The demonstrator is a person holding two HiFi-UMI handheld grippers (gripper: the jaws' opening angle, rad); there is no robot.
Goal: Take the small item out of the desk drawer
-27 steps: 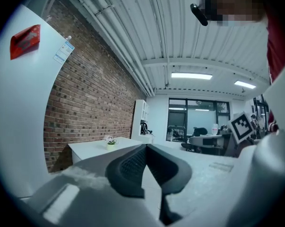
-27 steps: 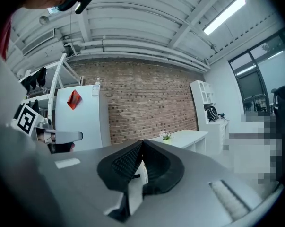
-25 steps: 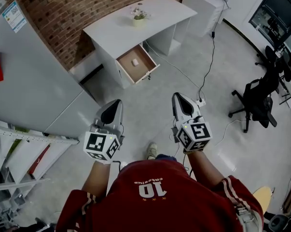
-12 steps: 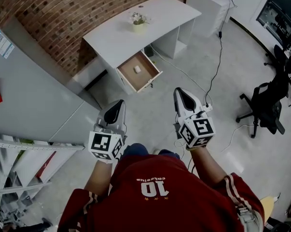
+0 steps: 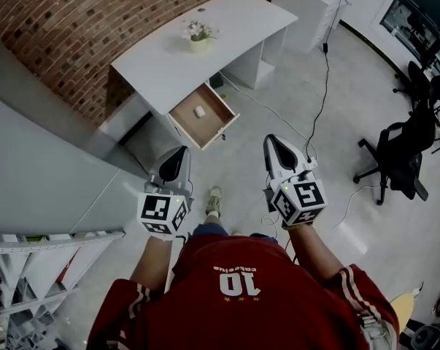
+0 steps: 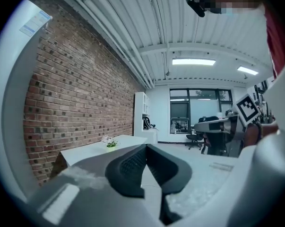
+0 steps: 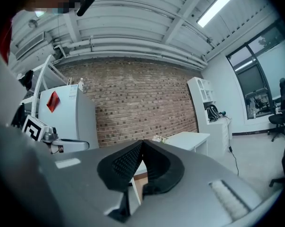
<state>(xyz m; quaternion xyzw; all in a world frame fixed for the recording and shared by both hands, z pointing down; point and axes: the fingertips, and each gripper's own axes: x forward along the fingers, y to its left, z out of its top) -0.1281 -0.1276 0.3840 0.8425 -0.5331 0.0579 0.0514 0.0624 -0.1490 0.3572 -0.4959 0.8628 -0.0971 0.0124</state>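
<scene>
Small white item [image 5: 199, 111] lies on the bottom of the drawer [image 5: 209, 125], roughly midway between its side walls. The drawer stands pulled out from under the worktop's [image 5: 172, 65] front edge, likely so the item can be reached from above. A flower pot [image 5: 198, 41] sits near the worktop's back edge. The left claw [image 5: 179, 154] and right claw [image 5: 272, 142] are both pressed together on nothing, well apart from the drawer, probably because the person is not yet close enough to reach.
</scene>
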